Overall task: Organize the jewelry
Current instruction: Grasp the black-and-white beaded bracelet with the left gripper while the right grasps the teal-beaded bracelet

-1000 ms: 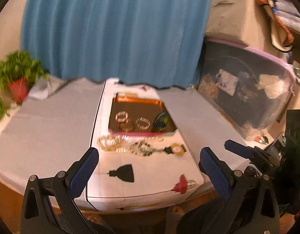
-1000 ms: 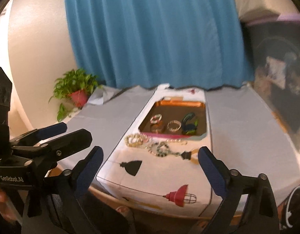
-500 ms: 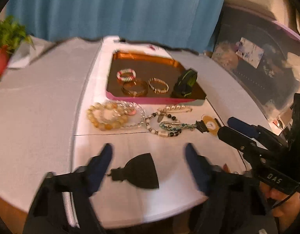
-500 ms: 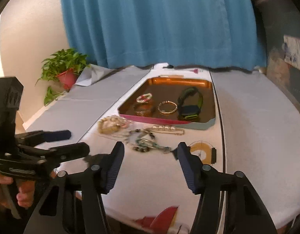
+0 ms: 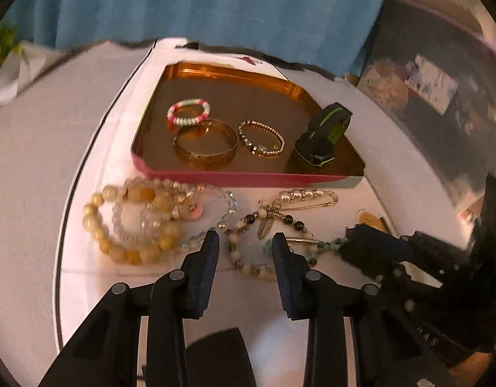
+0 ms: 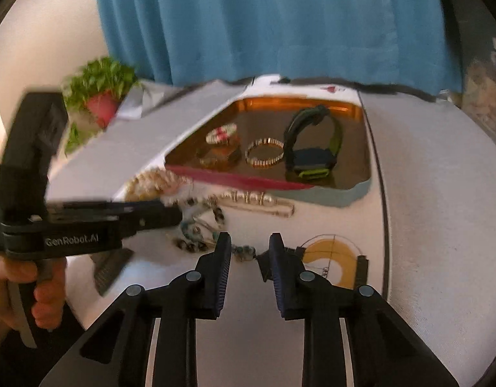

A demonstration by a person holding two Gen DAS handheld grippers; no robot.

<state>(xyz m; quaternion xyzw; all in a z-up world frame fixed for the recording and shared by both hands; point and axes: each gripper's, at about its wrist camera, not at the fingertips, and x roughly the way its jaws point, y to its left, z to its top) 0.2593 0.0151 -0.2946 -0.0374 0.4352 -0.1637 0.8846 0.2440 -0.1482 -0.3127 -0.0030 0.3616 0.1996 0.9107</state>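
Observation:
A shallow tray (image 5: 235, 179) with a pink front wall holds a pink-white bead bracelet (image 5: 188, 115), a gold bangle (image 5: 205, 143), a gold bead bracelet (image 5: 261, 138) and a black-green watch (image 5: 323, 135). In front of it lie yellow and clear bead bracelets (image 5: 135, 222), a pearl pin (image 5: 307, 196) and a dark beaded chain (image 5: 270, 245). My left gripper (image 5: 246, 245) is partly open, empty, just above the chain. My right gripper (image 6: 250, 251) is partly open and empty over the chain's right end (image 6: 244, 251). The tray (image 6: 328, 193) also shows in the right wrist view.
A white printed cloth (image 5: 264, 306) covers the round grey table (image 5: 28, 148). A blue curtain (image 5: 199, 6) hangs behind. A potted plant (image 6: 99, 96) stands at the far left. Storage bins (image 5: 441, 96) stand to the right.
Both grippers have moved forward and down toward the loose jewelry in front of the tray. Their jaws have narrowed from wide open to a small gap.

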